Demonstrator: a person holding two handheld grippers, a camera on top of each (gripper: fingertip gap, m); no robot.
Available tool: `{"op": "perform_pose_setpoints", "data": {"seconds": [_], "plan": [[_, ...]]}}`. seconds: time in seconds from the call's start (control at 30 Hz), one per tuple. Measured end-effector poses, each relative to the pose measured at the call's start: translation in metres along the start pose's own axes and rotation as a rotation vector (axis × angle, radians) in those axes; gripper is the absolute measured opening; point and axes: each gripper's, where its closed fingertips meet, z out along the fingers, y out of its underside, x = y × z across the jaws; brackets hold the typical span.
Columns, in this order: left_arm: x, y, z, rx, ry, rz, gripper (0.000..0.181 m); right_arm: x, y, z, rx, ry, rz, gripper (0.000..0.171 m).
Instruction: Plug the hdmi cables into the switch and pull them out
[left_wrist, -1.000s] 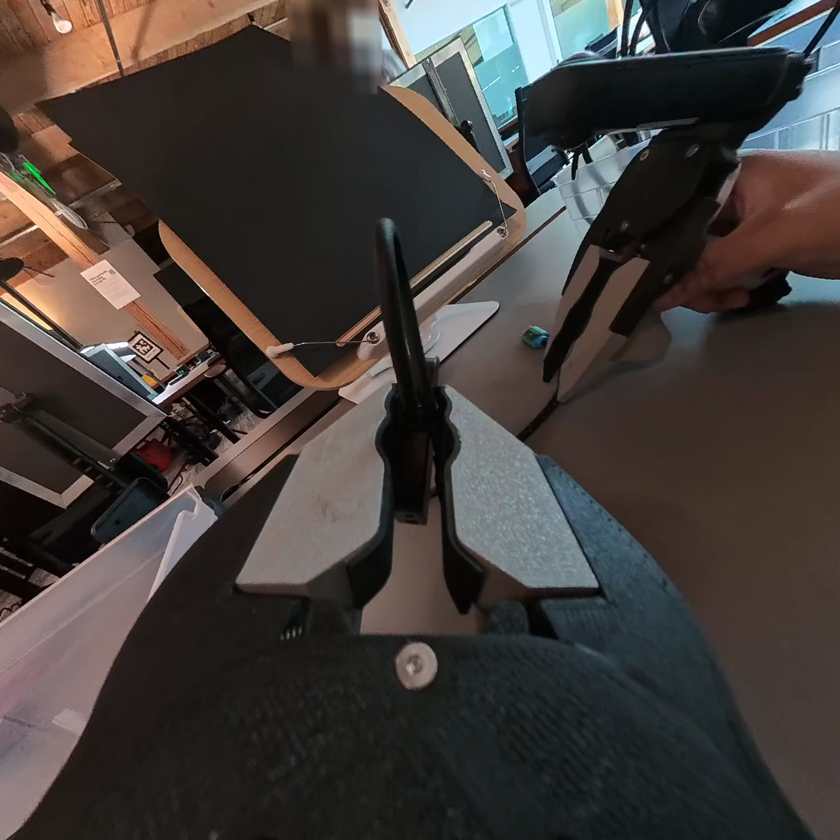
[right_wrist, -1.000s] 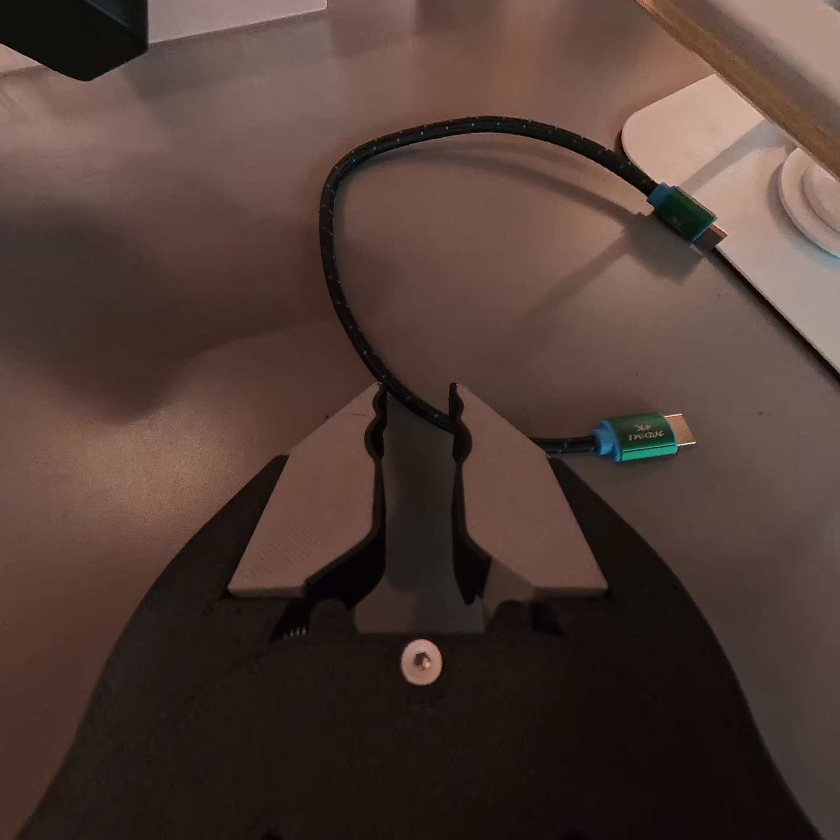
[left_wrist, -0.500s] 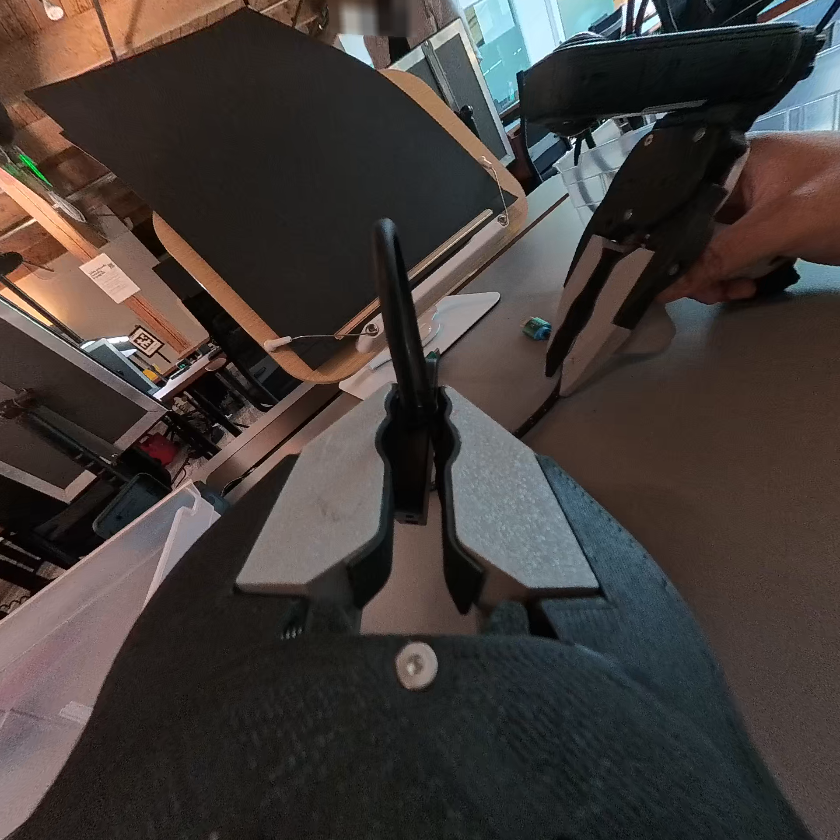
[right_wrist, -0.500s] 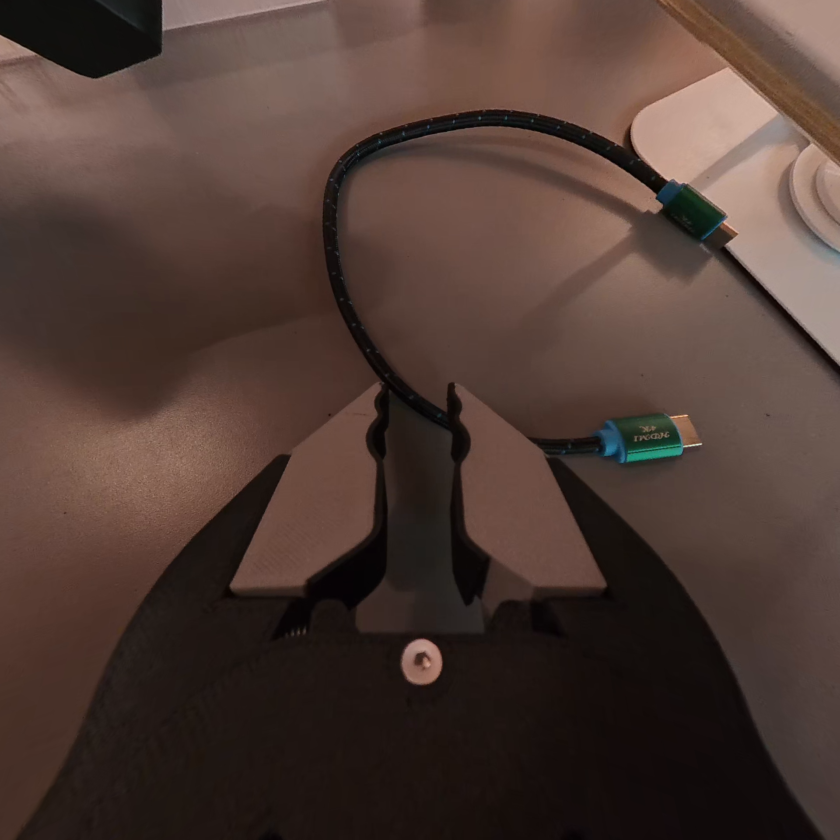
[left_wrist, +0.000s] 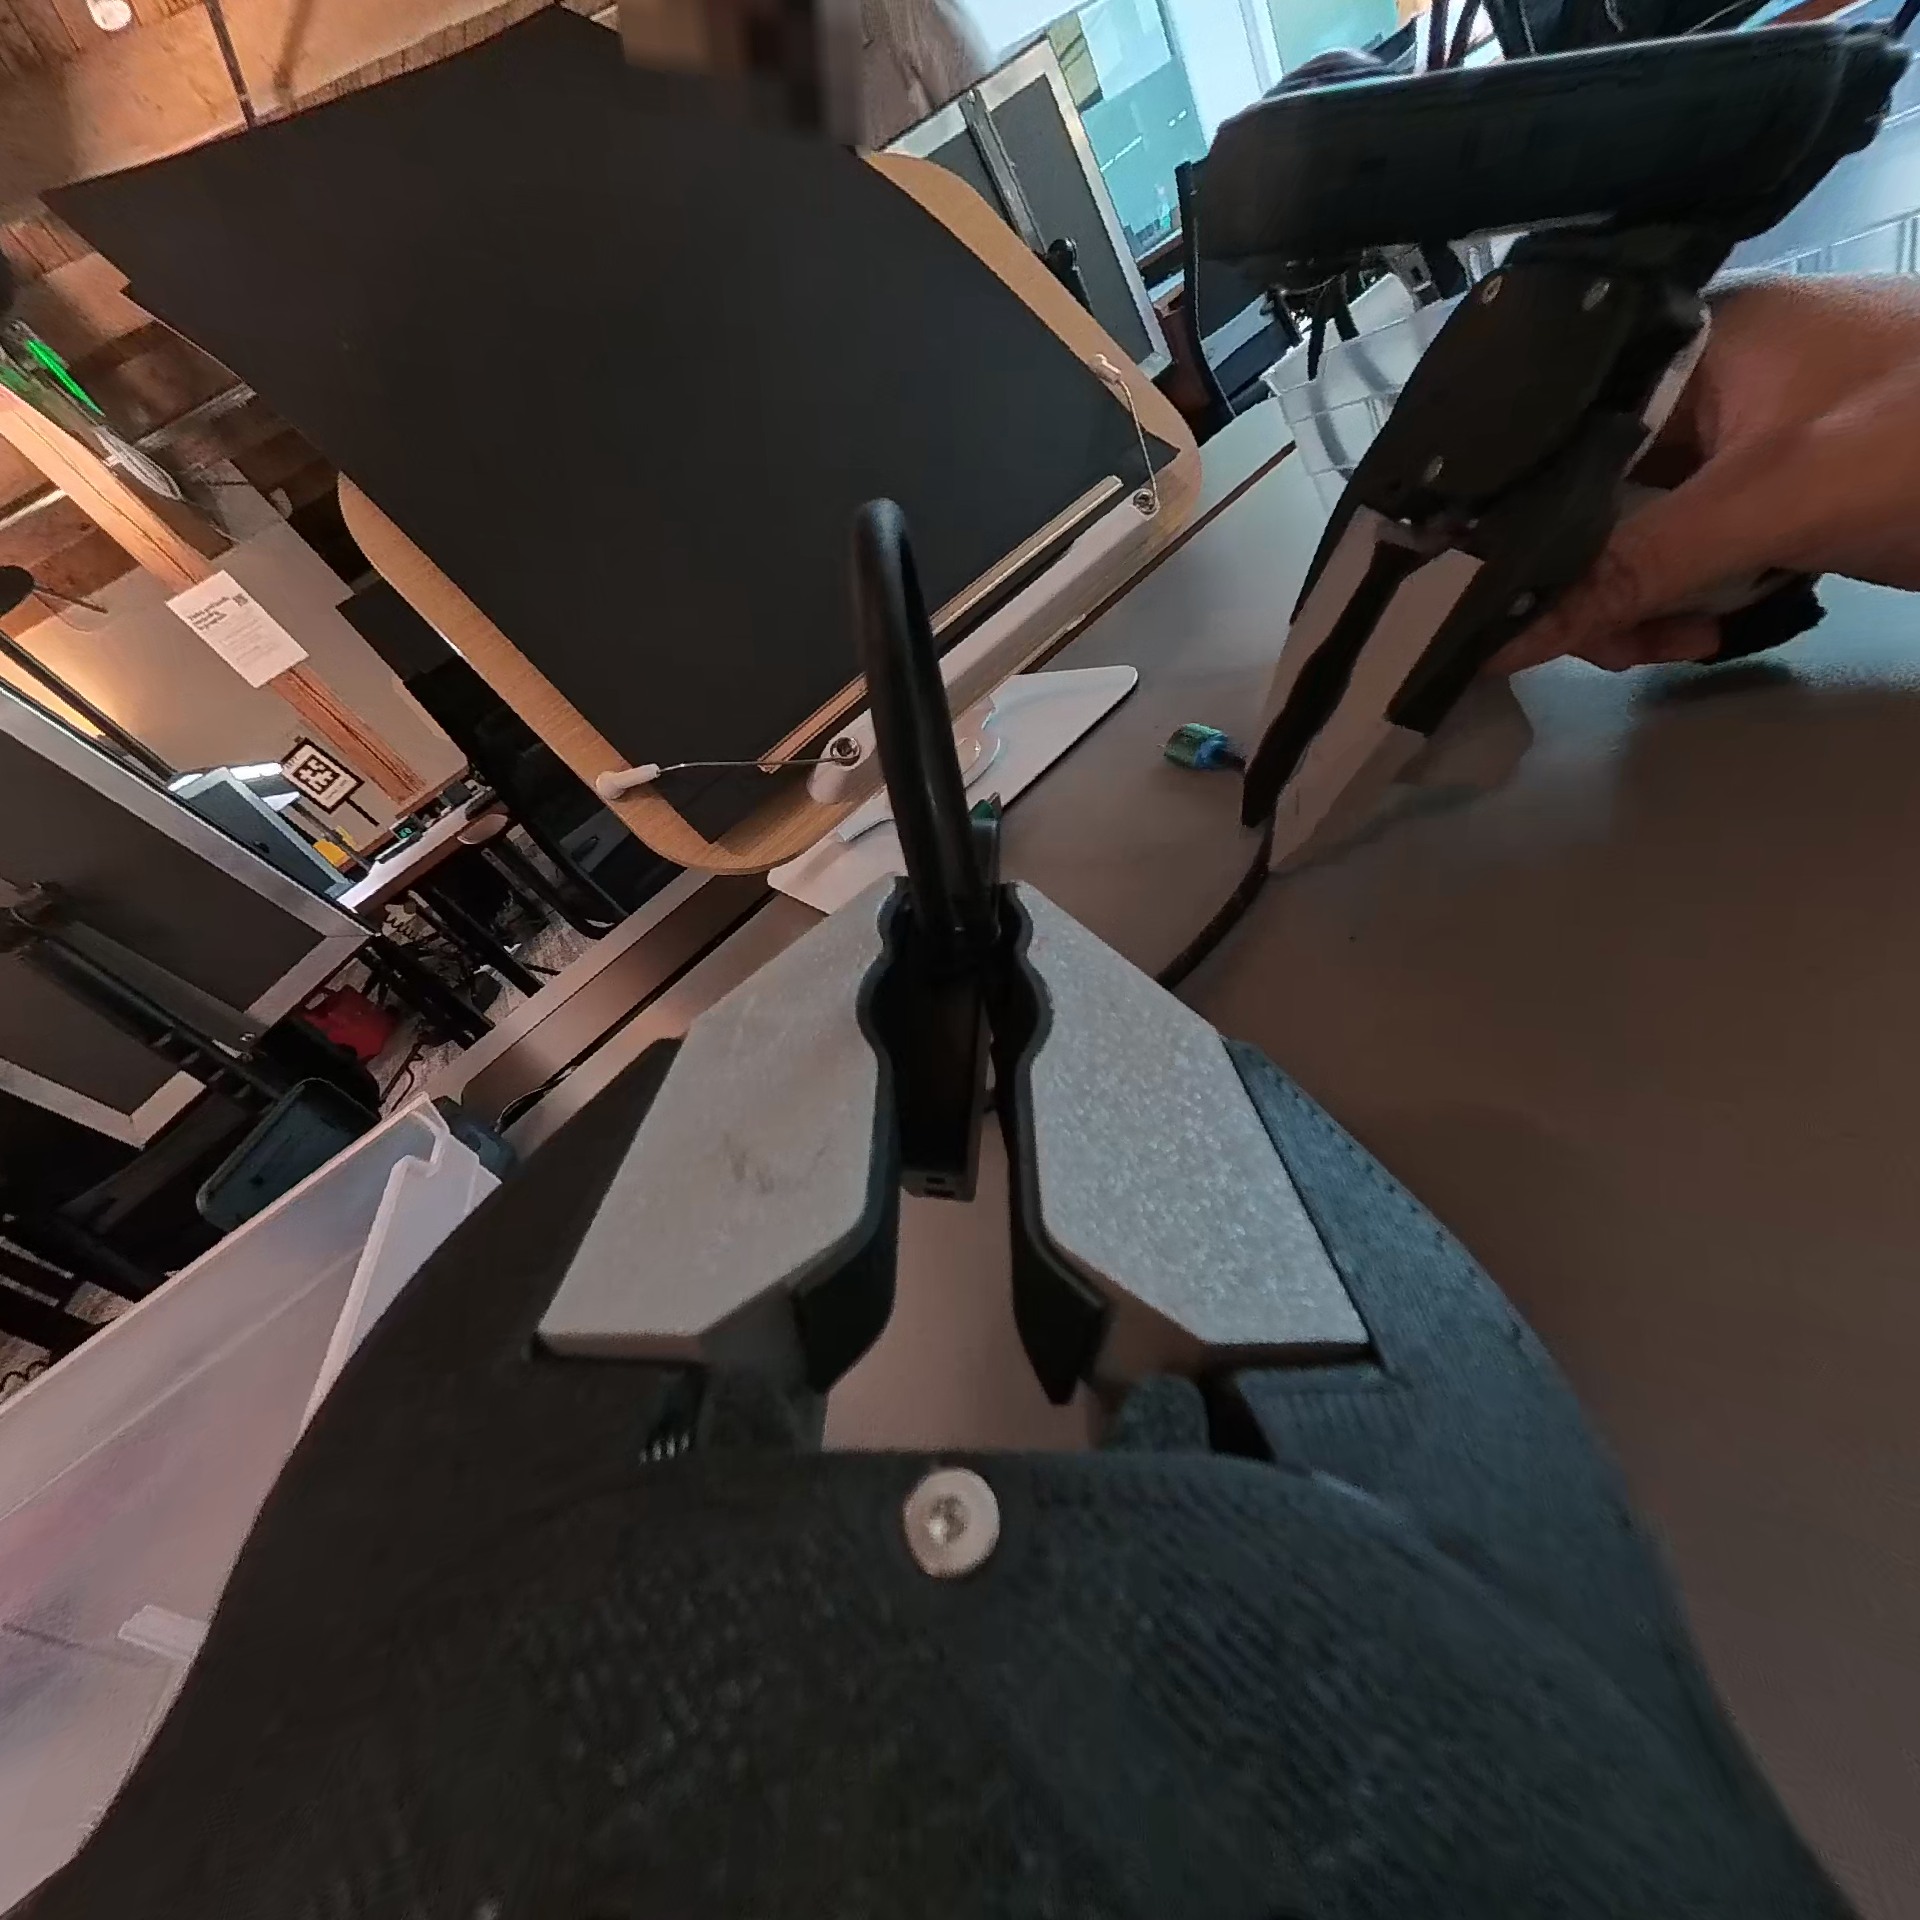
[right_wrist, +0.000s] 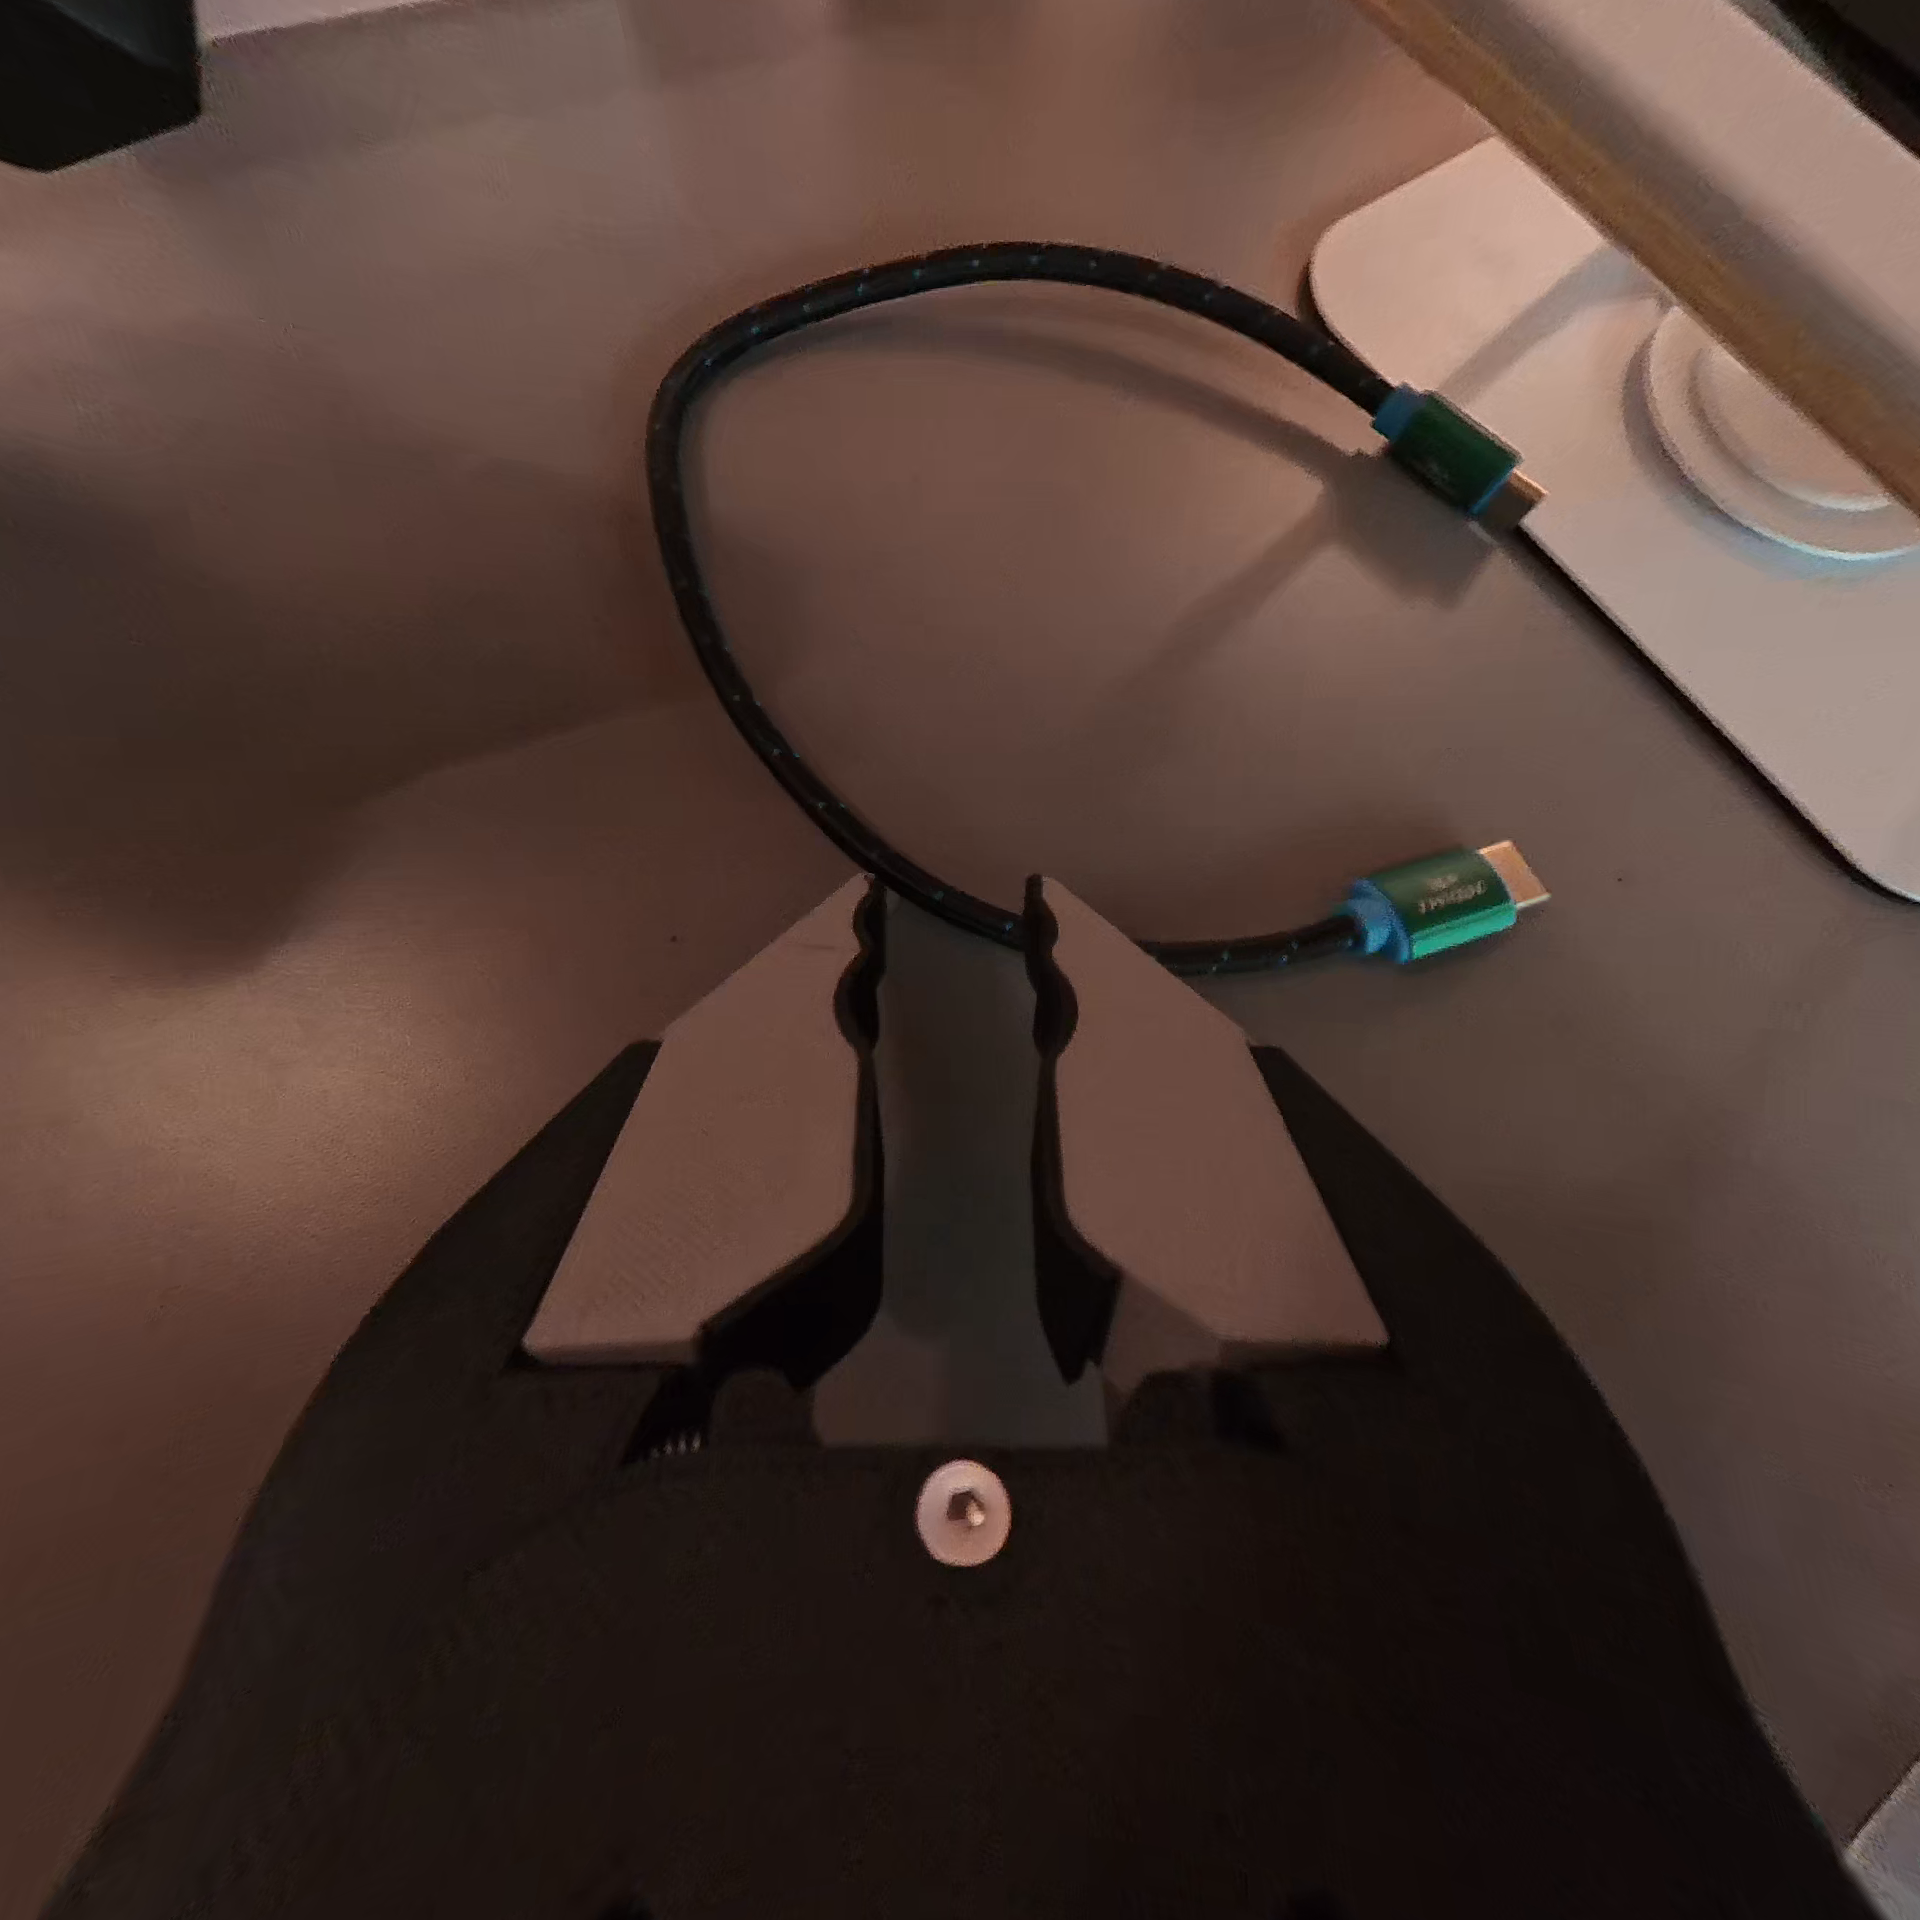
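Observation:
My left gripper (left_wrist: 940, 935) is shut on a slim black switch (left_wrist: 940, 1101), held edge-on above the table. A thick black lead (left_wrist: 899, 665) arcs up from the switch. My right gripper (right_wrist: 951, 894) is open just above a black braided HDMI cable (right_wrist: 727, 644) that lies looped on the grey table. The cable passes under its fingertips. One green plug (right_wrist: 1439, 914) lies to the right. The other green plug (right_wrist: 1449, 457) rests by a white base. The right gripper (left_wrist: 1335, 769) also shows in the left wrist view, pointing down at the table.
A black panel in a wooden frame (left_wrist: 644, 416) stands on a white base (right_wrist: 1558, 582) at the table's far side. A clear plastic bin (left_wrist: 208, 1403) is at the left edge. A person's hand (left_wrist: 1766, 499) holds the right gripper. A black box (right_wrist: 94, 73) sits at the top left. Spacing between my two grippers at the tips: around 15 cm.
Both views have shifted only slightly. The right gripper stays open over the cable, and the left stays shut on the switch.

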Motion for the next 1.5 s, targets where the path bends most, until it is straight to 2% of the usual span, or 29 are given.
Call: {"op": "perform_pose_setpoints", "data": {"seconds": [0.33, 0.5, 0.63, 0.77, 0.93, 1.03, 1.13, 1.2, 1.23, 1.37, 1.5], "plan": [[0.0, 0.0, 0.0, 0.001, 0.002, 0.001, 0.014, 0.0, -0.009, -0.007, 0.073, -0.051, 0.097, 0.026], [0.001, -0.011, -0.005, 0.06, 0.01, -0.001, 0.014, -0.01, -0.026, -0.014, 0.155, -0.066, 0.069, 0.042], [0.018, -0.035, -0.015, 0.226, 0.215, -0.162, 0.013, -0.037, -0.048, -0.028, 0.277, -0.172, -0.012, 0.048], [0.036, -0.048, -0.024, 0.314, 0.421, -0.297, 0.013, -0.089, -0.063, -0.05, 0.387, -0.435, -0.116, 0.044], [0.043, -0.056, -0.032, 0.374, 0.526, -0.374, 0.013, -0.124, -0.06, -0.06, 0.397, -0.549, -0.247, 0.044], [0.048, -0.064, -0.04, 0.424, 0.626, -0.441, 0.013, -0.133, -0.06, -0.059, 0.393, -0.543, -0.281, 0.041], [0.059, -0.06, -0.037, 0.383, 0.662, -0.414, 0.013, -0.14, -0.063, -0.064, 0.416, -0.552, -0.29, 0.038], [0.071, -0.055, -0.034, 0.341, 0.683, -0.379, 0.013, -0.14, -0.063, -0.065, 0.412, -0.54, -0.314, 0.019], [0.071, -0.053, -0.03, 0.324, 0.657, -0.368, 0.013, -0.14, -0.06, -0.063, 0.393, -0.52, -0.345, 0.013], [0.07, -0.039, -0.019, 0.244, 0.592, -0.328, 0.017, -0.125, -0.059, -0.058, 0.374, -0.342, -0.448, 0.013], [0.069, -0.033, -0.014, 0.214, 0.539, -0.267, 0.019, -0.122, -0.062, -0.059, 0.382, -0.312, -0.454, 0.014]]}}
